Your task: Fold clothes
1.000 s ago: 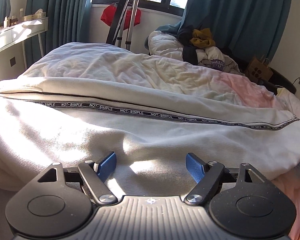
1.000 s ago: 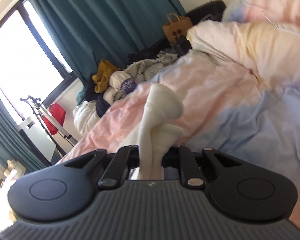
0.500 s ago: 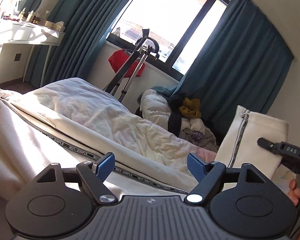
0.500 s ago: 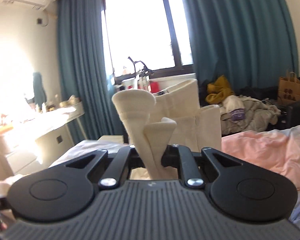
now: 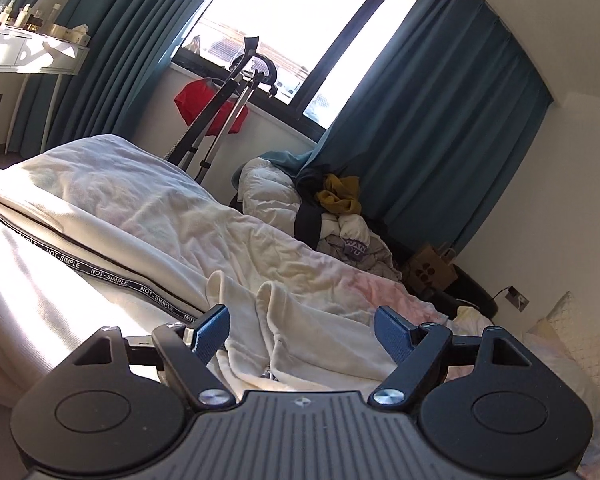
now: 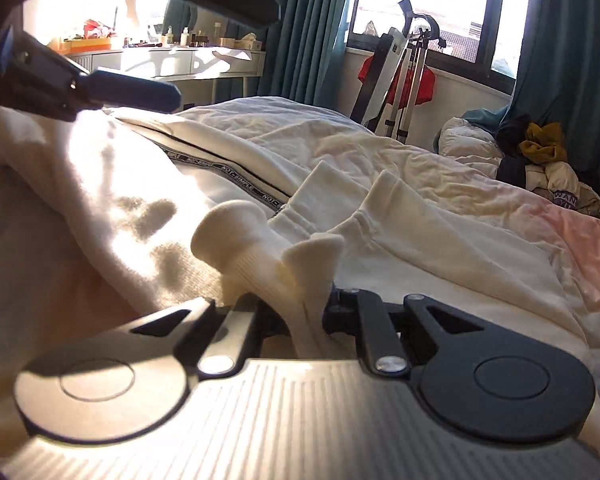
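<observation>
The right gripper (image 6: 296, 312) has swung the cream trousers' (image 6: 340, 224) cuffs down from mid-air onto the bed, and stays pinched on a bunched ribbed cuff (image 6: 260, 248). The left gripper (image 5: 302, 330) hovers with blue fingers (image 5: 212, 328) spread wide, nothing between them, the folded cuffs lying just ahead. Beyond runs the NOT-SIMPLE tape (image 5: 100, 274) along the trousers, then the rumpled duvet (image 5: 160, 200), a clothes pile (image 5: 340, 216) and teal curtains (image 5: 440, 120)
</observation>
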A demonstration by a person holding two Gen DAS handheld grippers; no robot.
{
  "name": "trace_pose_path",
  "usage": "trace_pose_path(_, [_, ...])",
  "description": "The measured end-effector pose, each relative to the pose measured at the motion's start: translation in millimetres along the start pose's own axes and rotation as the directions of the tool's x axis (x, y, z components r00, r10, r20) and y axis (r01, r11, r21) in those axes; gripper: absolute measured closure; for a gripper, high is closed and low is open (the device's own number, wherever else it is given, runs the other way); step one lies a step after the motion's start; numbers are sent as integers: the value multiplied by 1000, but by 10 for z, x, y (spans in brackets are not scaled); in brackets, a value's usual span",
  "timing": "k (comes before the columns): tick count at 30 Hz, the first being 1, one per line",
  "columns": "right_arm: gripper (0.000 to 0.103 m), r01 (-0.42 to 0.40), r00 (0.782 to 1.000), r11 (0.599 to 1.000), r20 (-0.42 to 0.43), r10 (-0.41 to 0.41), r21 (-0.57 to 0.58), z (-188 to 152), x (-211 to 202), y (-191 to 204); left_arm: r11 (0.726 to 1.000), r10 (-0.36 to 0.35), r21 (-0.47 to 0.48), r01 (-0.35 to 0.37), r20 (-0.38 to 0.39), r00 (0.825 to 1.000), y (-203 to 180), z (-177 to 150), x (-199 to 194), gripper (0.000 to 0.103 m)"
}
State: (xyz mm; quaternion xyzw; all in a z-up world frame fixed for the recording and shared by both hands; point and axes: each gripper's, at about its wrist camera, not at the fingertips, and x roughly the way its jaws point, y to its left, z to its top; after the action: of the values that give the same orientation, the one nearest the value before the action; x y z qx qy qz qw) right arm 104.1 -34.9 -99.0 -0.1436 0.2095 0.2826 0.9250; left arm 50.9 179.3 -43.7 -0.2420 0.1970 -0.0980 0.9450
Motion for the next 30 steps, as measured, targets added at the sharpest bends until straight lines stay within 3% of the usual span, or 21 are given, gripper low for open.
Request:
trace_pose_path(3, [90,-22,998,999,54,21,26,-53,-63,-11,1000,7,-14,-7,-24,1000,33,-37,67,22])
trace_pose_path(6, [90,-9,981,999,196,0,45,-30,-223,-28,998,6,-62,-8,-22,1000,102,-46,75,22])
trace_pose_path(7, [90,-12,978,999,209,1,51,30,-219,-29,997,10,-71,-11,-11,1000,119,-42,66,22])
trace_pose_path(11, [90,-69,994,993,95,60,92,-38,104,-41,996,27,-89,-26,17,999,160,-27,46,22])
trace_pose_path(15, [85,-60,994,994,95,52,87,-88,79,6,995,34,-95,-32,19,999,195,-5,56,22])
trace_pose_path(17, [77,-82,994,991,83,74,104,-33,34,-9,996,34,-83,-32,16,999,187,-5,60,22])
trace_pose_path(21, [48,-175,984,976,53,169,132,0,-155,-24,997,32,-64,-31,17,999,153,-16,51,23])
trace_pose_path(25, [47,-259,966,933,64,251,248,100,-408,-180,999,21,-24,-20,23,1000,56,-19,4,26])
trace_pose_path(27, [47,-253,967,901,95,235,353,162,-494,-394,1000,8,-2,-8,15,1000,0,-36,-9,27])
trace_pose_path(30, [47,-143,990,894,79,121,424,184,-446,-685,999,5,40,-3,-29,1000,-98,-89,30,31])
